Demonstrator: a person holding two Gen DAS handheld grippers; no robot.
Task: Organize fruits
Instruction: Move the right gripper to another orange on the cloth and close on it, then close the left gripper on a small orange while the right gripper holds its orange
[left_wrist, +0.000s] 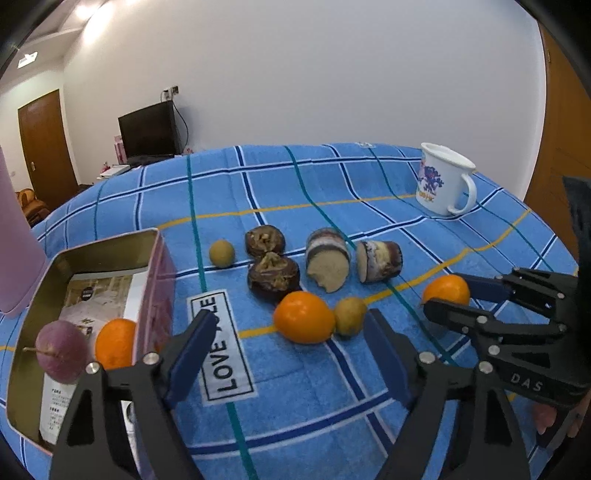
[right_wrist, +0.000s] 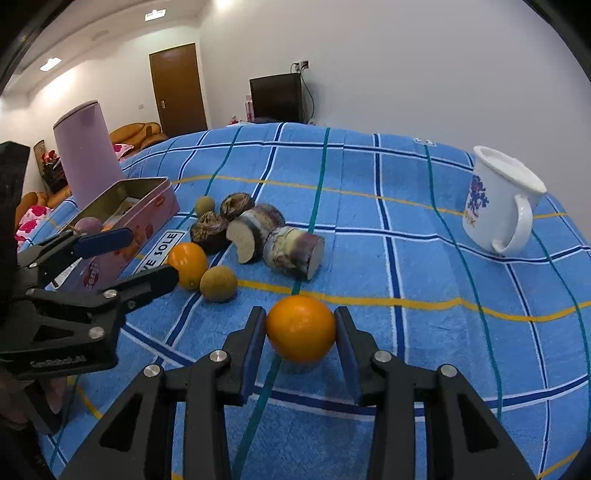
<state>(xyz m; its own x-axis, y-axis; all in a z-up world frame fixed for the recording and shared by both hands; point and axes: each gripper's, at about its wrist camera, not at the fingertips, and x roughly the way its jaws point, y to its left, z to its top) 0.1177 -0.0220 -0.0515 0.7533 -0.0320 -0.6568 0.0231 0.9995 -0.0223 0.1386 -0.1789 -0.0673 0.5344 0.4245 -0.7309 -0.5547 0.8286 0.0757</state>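
Right gripper (right_wrist: 301, 334): jaws clenched on an orange (right_wrist: 300, 328), pads on its two sides, fruit low over the blue checked cloth (right_wrist: 424, 258), contact with it unclear. Judgement: light, round, firm, smooth peel, may roll or slip; grip across the widest middle is the right hold. Left gripper (left_wrist: 286, 354): jaws released, nothing between them, aimed toward a second orange (left_wrist: 303, 316) touching a small brownish fruit (left_wrist: 350, 315). Beyond: dark cut pieces (left_wrist: 272, 275), then a white mug (left_wrist: 441, 179) far right. Left view alone shows inside the tin box (left_wrist: 155, 258): an orange and a purple fruit (left_wrist: 61, 350) already there. Right view alone shows the pad contact and the tall pink container (right_wrist: 86, 155).
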